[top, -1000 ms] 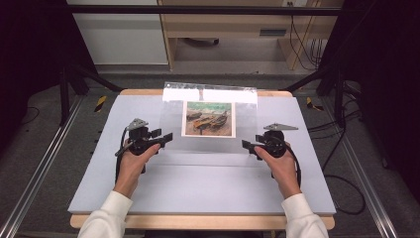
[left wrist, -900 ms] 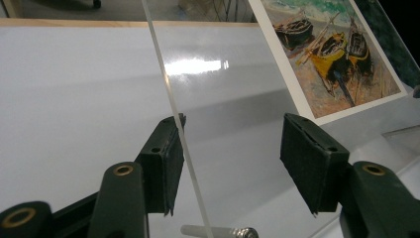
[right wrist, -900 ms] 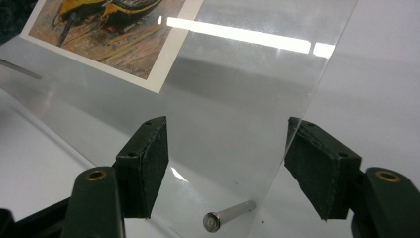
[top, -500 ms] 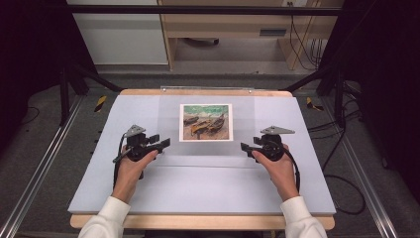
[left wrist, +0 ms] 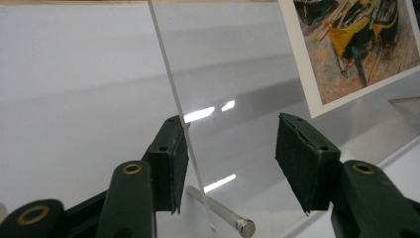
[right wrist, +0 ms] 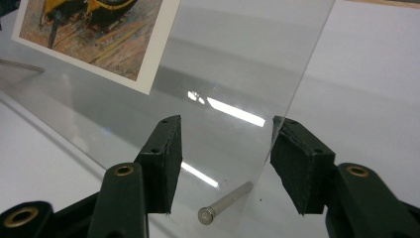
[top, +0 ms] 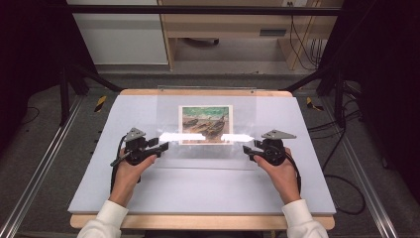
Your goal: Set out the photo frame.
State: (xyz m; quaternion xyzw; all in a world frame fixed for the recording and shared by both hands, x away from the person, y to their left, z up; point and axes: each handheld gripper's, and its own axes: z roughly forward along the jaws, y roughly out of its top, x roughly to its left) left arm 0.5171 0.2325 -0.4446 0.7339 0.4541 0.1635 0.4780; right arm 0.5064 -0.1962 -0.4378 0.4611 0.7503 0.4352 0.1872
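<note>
high view: left gripper (top: 161, 146) and right gripper (top: 247, 148), jaws apart and just closing, flank the clear acrylic sheet (top: 208, 126); gripper views reveal metal pins (left wrist: 220, 214) beneath it.

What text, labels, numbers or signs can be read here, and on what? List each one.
None: no readable text anywhere.
The painted print under the clear sheet shows boats, no lettering.
The label on the cabinet behind the table: too small and blurred to read.
</note>
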